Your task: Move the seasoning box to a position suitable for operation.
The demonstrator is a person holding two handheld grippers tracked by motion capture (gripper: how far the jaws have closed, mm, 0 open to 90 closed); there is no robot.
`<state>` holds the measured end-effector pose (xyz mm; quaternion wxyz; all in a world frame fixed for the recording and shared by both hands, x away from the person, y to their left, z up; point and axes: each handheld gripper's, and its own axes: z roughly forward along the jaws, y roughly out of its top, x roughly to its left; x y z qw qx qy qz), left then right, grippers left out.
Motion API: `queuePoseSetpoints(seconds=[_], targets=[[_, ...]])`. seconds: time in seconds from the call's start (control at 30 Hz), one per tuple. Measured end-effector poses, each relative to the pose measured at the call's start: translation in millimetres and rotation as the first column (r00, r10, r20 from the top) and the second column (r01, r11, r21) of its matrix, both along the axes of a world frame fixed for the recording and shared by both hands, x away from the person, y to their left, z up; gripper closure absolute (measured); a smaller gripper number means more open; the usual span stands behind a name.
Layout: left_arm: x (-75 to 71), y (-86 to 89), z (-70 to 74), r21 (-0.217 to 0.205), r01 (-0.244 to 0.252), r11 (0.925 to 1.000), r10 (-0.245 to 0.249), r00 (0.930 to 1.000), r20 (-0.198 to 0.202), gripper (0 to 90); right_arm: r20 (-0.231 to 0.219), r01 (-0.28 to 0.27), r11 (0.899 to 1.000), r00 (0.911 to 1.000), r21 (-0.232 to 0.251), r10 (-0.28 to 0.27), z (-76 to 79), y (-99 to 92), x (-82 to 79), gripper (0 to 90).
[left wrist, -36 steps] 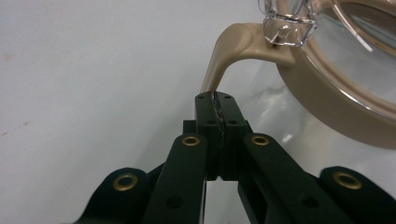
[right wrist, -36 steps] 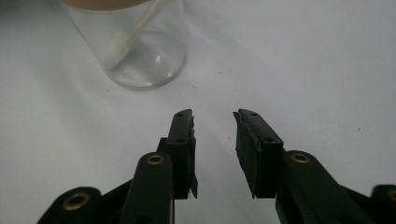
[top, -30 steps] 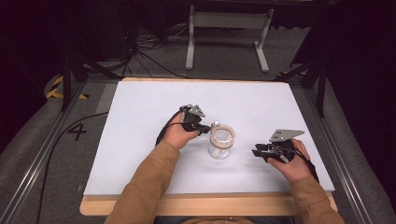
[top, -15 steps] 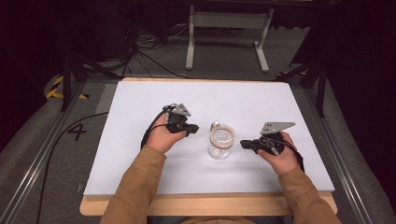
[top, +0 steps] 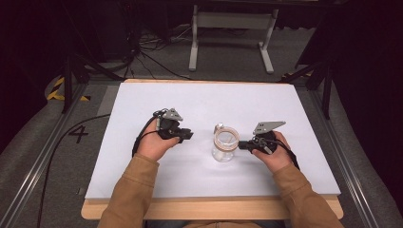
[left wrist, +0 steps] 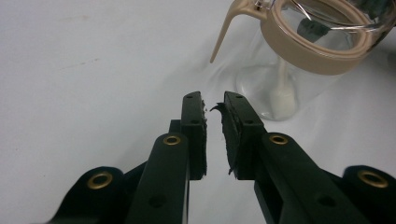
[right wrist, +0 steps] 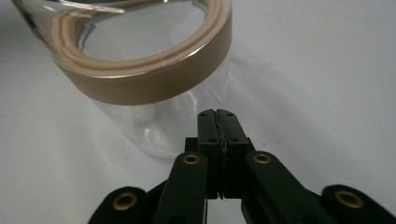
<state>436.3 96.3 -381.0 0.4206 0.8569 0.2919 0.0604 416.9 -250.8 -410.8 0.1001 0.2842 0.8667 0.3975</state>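
A clear glass jar [top: 224, 145] with a tan rim band stands upright near the middle of the white table [top: 142, 166]. In the left gripper view the jar [left wrist: 322, 60] has a thin tan lever [left wrist: 223, 32] hanging from its rim and a small white piece [left wrist: 284, 95] at its bottom. My left gripper [top: 188, 135] rests a short way left of the jar, its jaws [left wrist: 214, 109] slightly open with nothing between them. My right gripper [top: 241, 146] is at the jar's right side, shut and empty. Its tips [right wrist: 217, 115] are right at the glass wall [right wrist: 154, 121].
The table's wooden front edge [top: 209, 209] runs along the bottom. Behind the table a grey metal stand [top: 230, 28] and cables [top: 142, 52] lie on the floor. A painted 4 [top: 78, 134] marks the floor at the left.
My left gripper has drawn back to the left, away from the jar it was next to. My right gripper has moved left up to the jar's side.
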Motion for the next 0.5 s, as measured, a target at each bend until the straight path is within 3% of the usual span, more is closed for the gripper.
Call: queuePoseSetpoints(seconds=[0.37, 0.5], targets=[[2.1, -1.2, -1.2, 0.014, 0.009, 0.9999, -0.009, 1.0, -0.003, 77.3, -0.003, -0.054, 0.998, 0.9986, -0.025, 0.054, 3.0, 10.5, -10.4, 90.0], [2.4, -2.8, -1.0, -0.001, 0.006, 1.0, -0.006, 1.0, -0.001, 77.5, -0.003, -0.077, 0.996, 0.997, -0.033, 0.077, 4.3, 16.0, -15.4, 90.0]])
